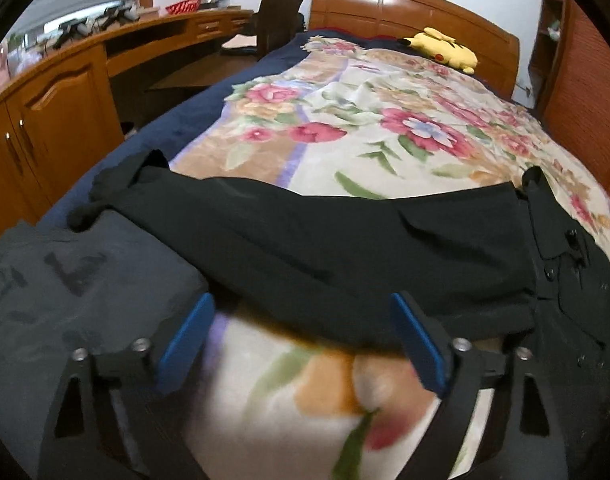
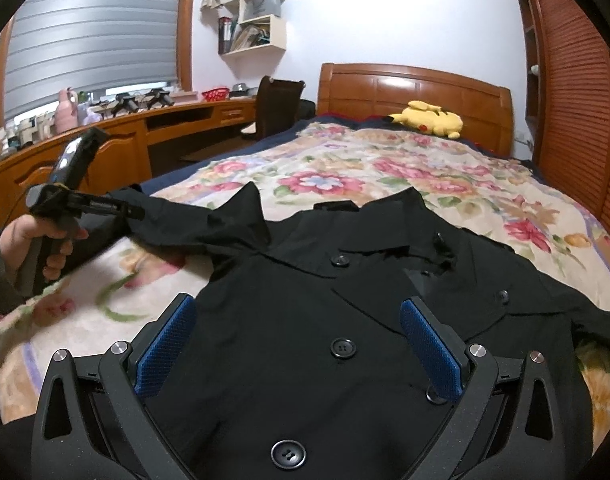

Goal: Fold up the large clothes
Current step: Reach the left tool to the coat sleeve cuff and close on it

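A black buttoned coat [image 2: 345, 320] lies face up on the floral blanket [image 2: 385, 168], collar toward the headboard. Its left sleeve [image 1: 305, 240] stretches out sideways across the blanket. My left gripper [image 1: 301, 320] is open, its blue pads on either side of the sleeve's near edge, not clamped on it. In the right wrist view the left gripper [image 2: 133, 212] sits at the sleeve's end. My right gripper [image 2: 297, 328] is open and empty, hovering just above the coat's chest, over the buttons.
A folded grey garment [image 1: 65, 280] lies at the bed's left edge. A yellow plush toy [image 2: 429, 120] rests by the wooden headboard [image 2: 417, 84]. A wooden desk with cabinets [image 1: 57, 100] runs along the left. A louvred wardrobe [image 2: 577, 100] stands on the right.
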